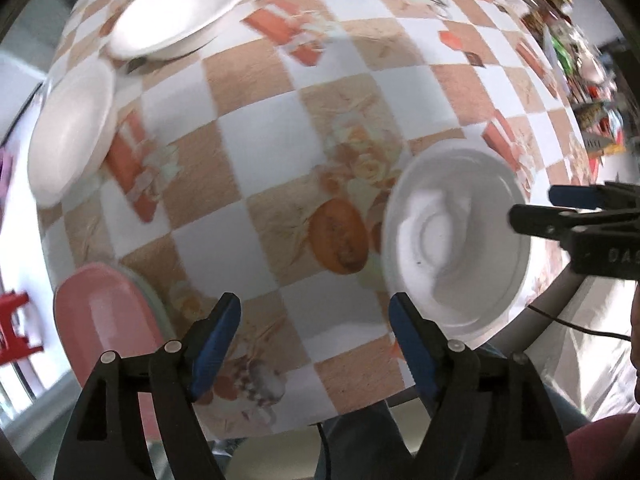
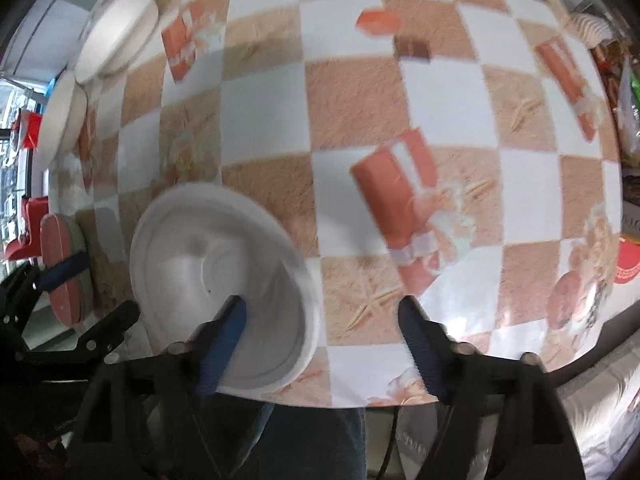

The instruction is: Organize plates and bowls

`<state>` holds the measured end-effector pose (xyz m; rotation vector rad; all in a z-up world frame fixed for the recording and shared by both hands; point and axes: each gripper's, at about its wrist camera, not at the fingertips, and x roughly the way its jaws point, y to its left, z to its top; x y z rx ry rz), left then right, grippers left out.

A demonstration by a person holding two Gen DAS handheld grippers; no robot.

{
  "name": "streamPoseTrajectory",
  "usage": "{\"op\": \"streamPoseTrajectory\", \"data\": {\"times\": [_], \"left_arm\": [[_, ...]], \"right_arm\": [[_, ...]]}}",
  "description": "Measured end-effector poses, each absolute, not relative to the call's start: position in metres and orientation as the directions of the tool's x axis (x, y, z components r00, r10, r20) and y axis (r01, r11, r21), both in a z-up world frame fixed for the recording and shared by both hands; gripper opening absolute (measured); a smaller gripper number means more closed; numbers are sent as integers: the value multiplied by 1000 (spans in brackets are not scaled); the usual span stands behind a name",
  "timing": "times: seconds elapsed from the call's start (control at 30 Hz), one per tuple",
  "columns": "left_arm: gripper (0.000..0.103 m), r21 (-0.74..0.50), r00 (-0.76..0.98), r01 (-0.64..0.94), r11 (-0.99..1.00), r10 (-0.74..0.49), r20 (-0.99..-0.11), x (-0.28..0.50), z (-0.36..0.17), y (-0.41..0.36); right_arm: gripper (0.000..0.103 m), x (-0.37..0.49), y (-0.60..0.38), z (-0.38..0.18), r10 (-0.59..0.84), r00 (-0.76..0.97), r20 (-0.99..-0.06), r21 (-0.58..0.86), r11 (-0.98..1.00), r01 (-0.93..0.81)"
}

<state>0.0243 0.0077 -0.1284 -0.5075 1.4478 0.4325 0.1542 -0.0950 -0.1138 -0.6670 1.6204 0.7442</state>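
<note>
A white bowl [image 1: 456, 240] sits near the table's front edge, also in the right wrist view [image 2: 224, 280]. A white plate [image 1: 180, 8] lies at the far left, also in the right wrist view [image 2: 116, 28]. A second white dish [image 1: 72, 132] lies left of centre, also in the right wrist view [image 2: 64, 116]. A pink plate [image 1: 104, 320] rests on a pale green one at the near left, also in the right wrist view [image 2: 64, 268]. My left gripper [image 1: 316, 344] is open and empty above the cloth. My right gripper [image 2: 320, 344] is open, its left finger over the bowl's rim.
The round table carries a checked orange and white cloth [image 1: 280, 140]. Jars and packets [image 1: 560, 20] crowd the far right edge. A red stool [image 1: 12, 328] stands beyond the left edge. The right gripper [image 1: 580, 212] shows at the right of the left wrist view.
</note>
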Motion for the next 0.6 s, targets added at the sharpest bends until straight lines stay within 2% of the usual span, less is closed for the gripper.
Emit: {"op": "streamPoseTrajectory", "data": {"times": [0.33, 0.6], "left_arm": [[80, -76, 126, -624, 778, 4, -992, 5, -97, 26], [80, -110, 191, -650, 752, 21, -981, 22, -54, 35]], "right_arm": [[79, 184, -94, -93, 5, -140, -990, 107, 676, -729], [79, 199, -80, -66, 38, -117, -992, 114, 649, -752]]}}
